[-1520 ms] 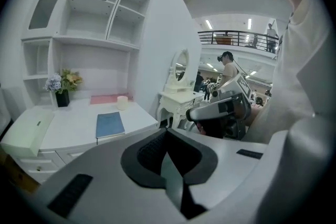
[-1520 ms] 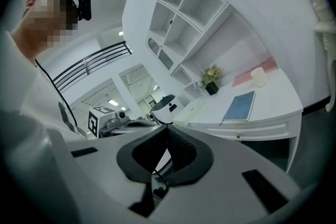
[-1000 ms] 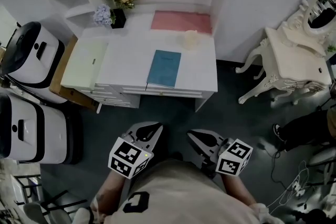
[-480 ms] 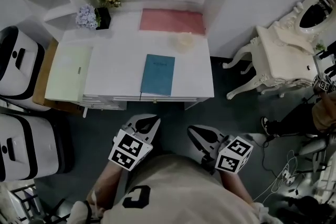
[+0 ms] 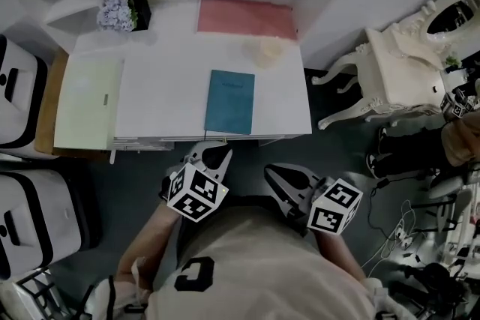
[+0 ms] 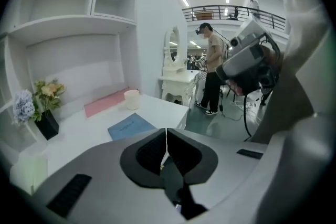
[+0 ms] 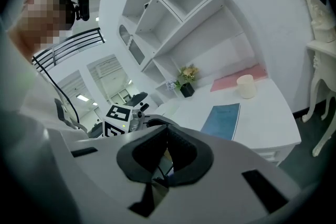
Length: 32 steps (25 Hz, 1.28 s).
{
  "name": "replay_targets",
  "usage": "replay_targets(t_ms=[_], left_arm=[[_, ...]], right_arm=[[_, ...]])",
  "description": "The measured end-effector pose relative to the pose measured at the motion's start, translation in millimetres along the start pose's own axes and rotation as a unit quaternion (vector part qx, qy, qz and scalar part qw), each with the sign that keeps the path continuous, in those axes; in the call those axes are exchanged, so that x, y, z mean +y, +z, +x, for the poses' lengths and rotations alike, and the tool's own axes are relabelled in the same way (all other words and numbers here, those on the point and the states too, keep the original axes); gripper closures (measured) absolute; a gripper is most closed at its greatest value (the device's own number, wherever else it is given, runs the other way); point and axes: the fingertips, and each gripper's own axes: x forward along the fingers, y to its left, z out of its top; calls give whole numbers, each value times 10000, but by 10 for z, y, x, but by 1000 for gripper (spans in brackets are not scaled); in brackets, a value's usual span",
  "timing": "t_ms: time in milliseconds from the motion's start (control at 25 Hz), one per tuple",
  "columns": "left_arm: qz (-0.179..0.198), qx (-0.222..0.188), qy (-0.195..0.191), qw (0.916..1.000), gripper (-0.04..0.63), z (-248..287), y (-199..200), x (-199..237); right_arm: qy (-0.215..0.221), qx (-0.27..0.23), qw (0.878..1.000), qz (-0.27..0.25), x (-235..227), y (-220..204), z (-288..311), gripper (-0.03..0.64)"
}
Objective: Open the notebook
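Note:
A closed blue notebook (image 5: 230, 101) lies flat on the white desk (image 5: 165, 94), near its front edge. It also shows as the blue notebook (image 6: 130, 126) in the left gripper view and the blue notebook (image 7: 222, 120) in the right gripper view. My left gripper (image 5: 213, 154) hovers just in front of the desk edge, below the notebook, jaws shut with nothing between them. My right gripper (image 5: 279, 177) is to the right, a bit further from the desk, jaws shut and empty. Neither touches the notebook.
On the desk are a pink mat (image 5: 246, 16), a cream cup (image 5: 268, 50), a pale green folder (image 5: 86, 103) and two flower pots (image 5: 129, 4). A white ornate dressing table (image 5: 405, 71) stands right. Black-and-white machines (image 5: 34, 221) stand left. Cables (image 5: 420, 251) lie on the floor.
The desk and notebook have come closer in the head view. My left gripper has moved up toward the desk's front edge and rolled; the right gripper has shifted slightly toward the desk.

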Motion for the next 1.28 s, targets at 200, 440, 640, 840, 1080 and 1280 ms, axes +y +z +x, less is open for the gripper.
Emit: replay_targets(t_ms=[200,440,640,840,1080,1280], left_arm=[[667,368,-43,9971,578,318,-115,24],[1480,939,-109,9845,445,834,-307,-12],[2119,1264,-46,9691,445,1223,-379,13],[2386,1533,-55,9589,443,1453,-451,-60],[2648,1871,14,9460,443,1626,-616,-38],[2635,2022,20,9432,446,1652,-699,7]], right_arm=[[-113,-118,9997,171,-47,70,66,594],[-121,-154,9994,272,-104,90,94,594],[-136,-200,9990,382,-273,117,10,594],[-4,-196,9982,572,-466,150,-48,594],[143,-119,9970,745,-685,191,-91,594],[168,-84,9962,848,-809,186,-105,594]])
